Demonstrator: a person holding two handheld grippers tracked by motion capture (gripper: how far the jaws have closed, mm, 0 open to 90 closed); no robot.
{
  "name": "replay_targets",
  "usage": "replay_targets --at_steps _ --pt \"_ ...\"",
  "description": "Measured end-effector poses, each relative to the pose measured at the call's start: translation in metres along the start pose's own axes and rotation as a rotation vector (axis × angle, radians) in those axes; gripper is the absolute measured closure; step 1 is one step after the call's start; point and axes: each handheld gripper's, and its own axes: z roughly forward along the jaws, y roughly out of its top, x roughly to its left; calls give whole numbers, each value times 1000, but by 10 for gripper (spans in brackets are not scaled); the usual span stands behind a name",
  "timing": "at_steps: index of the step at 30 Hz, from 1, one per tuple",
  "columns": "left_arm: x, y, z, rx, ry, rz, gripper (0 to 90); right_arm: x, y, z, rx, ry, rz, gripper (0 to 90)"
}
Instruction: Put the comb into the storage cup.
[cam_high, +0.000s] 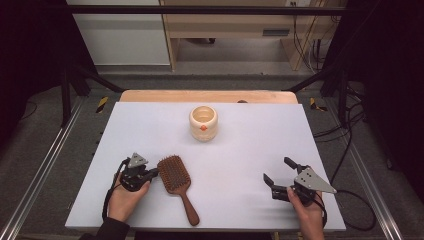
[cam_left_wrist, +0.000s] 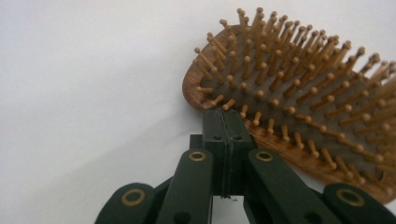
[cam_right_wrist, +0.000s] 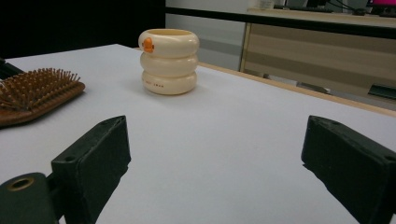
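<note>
A wooden paddle hairbrush (cam_high: 176, 181) lies bristles up on the white table, its handle pointing toward the near edge. My left gripper (cam_high: 153, 173) is shut with nothing between its jaws, its tip right at the left rim of the brush head (cam_left_wrist: 299, 93); whether it touches, I cannot tell. My right gripper (cam_high: 278, 170) rests open at the near right, nothing between its fingers (cam_right_wrist: 100, 154). A cream ribbed cup (cam_high: 203, 122) with an orange dot stands upright at the table's far middle, also seen as the cup (cam_right_wrist: 169, 60) ahead of the right gripper.
The white table top (cam_high: 250, 145) has a wooden strip along its far edge. Black frame posts stand at both sides, and cables trail on the floor to the right. A wooden cabinet stands beyond the table.
</note>
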Motion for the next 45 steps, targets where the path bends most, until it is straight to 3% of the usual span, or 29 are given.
replay_targets --at_steps 8,19,29,39,43,45 --pt "0 17 12 26 -5 27 900 0 0 -1 -3 1 6 80" --pt "-2 33 28 42 -28 35 900 -1 0 -1 -5 0 7 79" --pt "-14 56 45 81 -57 118 900 -1 0 -1 2 3 6 79" --pt "-21 61 54 91 -85 146 900 -3 -2 0 3 1 16 78" --pt "-22 63 55 91 -76 149 900 -4 -3 0 2 1 16 78" --pt "-20 62 53 85 -53 146 900 -4 -3 -1 -1 0 22 78"
